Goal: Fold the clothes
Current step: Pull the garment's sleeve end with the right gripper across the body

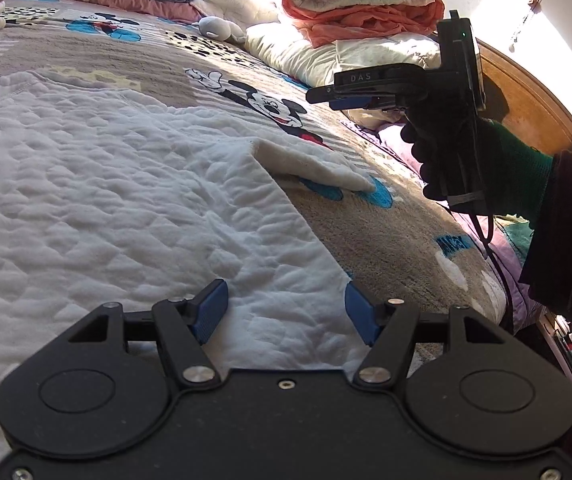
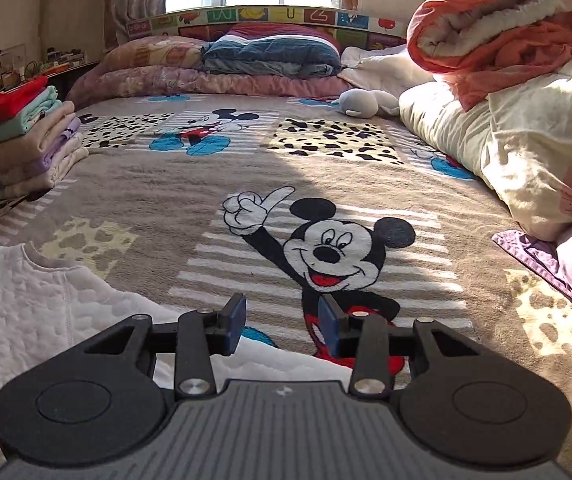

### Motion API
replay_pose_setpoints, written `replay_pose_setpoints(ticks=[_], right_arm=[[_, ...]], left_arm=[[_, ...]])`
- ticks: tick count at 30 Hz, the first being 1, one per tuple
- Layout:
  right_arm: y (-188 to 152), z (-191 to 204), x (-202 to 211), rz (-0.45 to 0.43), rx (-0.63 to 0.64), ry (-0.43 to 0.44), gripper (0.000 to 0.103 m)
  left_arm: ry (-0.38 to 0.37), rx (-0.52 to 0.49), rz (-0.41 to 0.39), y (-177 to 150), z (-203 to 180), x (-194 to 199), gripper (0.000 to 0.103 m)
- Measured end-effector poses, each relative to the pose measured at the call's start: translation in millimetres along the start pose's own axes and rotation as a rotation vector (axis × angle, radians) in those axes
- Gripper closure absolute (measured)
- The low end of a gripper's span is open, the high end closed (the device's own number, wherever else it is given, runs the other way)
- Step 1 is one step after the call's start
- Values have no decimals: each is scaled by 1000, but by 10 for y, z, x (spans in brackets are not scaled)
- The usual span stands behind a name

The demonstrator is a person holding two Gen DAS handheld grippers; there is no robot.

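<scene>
So there's a white quilted garment [image 1: 126, 184] spread flat on the cartoon-mouse bedspread [image 2: 325, 184], one corner flipped over on itself. The left gripper [image 1: 286, 312] hovers just over its near edge, blue pads [image 1: 210, 310] spread apart with nothing pinched. The right gripper [image 2: 282, 324], in a gloved hand [image 1: 485, 160], is up off the bed with its jaws parted and empty too. A stack of folded clothes [image 2: 26, 140] sits far left (pretty tidy), and an orange rolled duvet [image 2: 505, 32] tops the bedding pile on the right.
</scene>
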State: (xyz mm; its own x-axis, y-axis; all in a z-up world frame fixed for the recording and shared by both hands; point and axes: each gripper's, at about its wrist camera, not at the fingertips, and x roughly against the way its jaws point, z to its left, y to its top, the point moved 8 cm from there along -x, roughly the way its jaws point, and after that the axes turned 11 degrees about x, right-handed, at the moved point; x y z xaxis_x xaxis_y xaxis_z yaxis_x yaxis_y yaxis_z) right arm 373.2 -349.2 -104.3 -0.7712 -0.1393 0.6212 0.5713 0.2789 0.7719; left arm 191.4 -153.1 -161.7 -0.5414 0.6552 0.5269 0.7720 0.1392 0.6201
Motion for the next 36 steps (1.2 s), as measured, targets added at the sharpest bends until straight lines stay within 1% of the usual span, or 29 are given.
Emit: replay_pose_setpoints(ticks=[3,8,11,13,14,15,16,17,18,19,20,24,28,31,32,33,34,36], right_arm=[[142,319,-264,50,41,127,62],[222,669,-603,108,106,247,56],[218,742,-723,128,121,296,53],[194,761,-793,141,124,325,47],[156,765,-835,160,118,348,47],[119,773,-862,176,120,360,49],[67,785,-895,192,130,370,55],[22,795,-922,205,136,379,58],[8,793,-916,197,128,386,59],[-5,791,-909,189,121,392,64],[-14,790,-893,183,126,388,66],[42,879,-760,136,234,340,87],[186,929,-570,68,325,285,89],[314,992,-451,12,478,213,91],[327,1050,-467,10,572,176,92],[326,1083,-505,13,626,150,96],[308,1095,-564,29,655,137,99],[220,1037,-727,97,656,110,99]], left_arm=[[2,-19,1,-12,-8,-3,39],[-5,-21,7,-13,4,2,39],[-13,-14,11,-7,13,6,39],[-16,-11,13,-5,15,6,39],[-18,-10,14,-4,15,6,39],[-19,-9,15,-3,16,6,39],[-20,-8,16,-1,17,6,39],[-21,-8,16,-1,20,5,39],[-21,-7,17,-1,22,4,39],[-21,-7,17,0,24,4,39],[-21,-8,17,0,23,3,39],[-19,-14,17,-4,21,-1,39],[-15,-22,17,-18,16,-4,39],[-9,-34,18,-29,15,-19,39],[-7,-38,18,-33,14,-24,39],[-6,-40,19,-34,16,-26,39],[-6,-42,19,-34,19,-28,39],[-8,-42,20,-32,25,-25,39]])
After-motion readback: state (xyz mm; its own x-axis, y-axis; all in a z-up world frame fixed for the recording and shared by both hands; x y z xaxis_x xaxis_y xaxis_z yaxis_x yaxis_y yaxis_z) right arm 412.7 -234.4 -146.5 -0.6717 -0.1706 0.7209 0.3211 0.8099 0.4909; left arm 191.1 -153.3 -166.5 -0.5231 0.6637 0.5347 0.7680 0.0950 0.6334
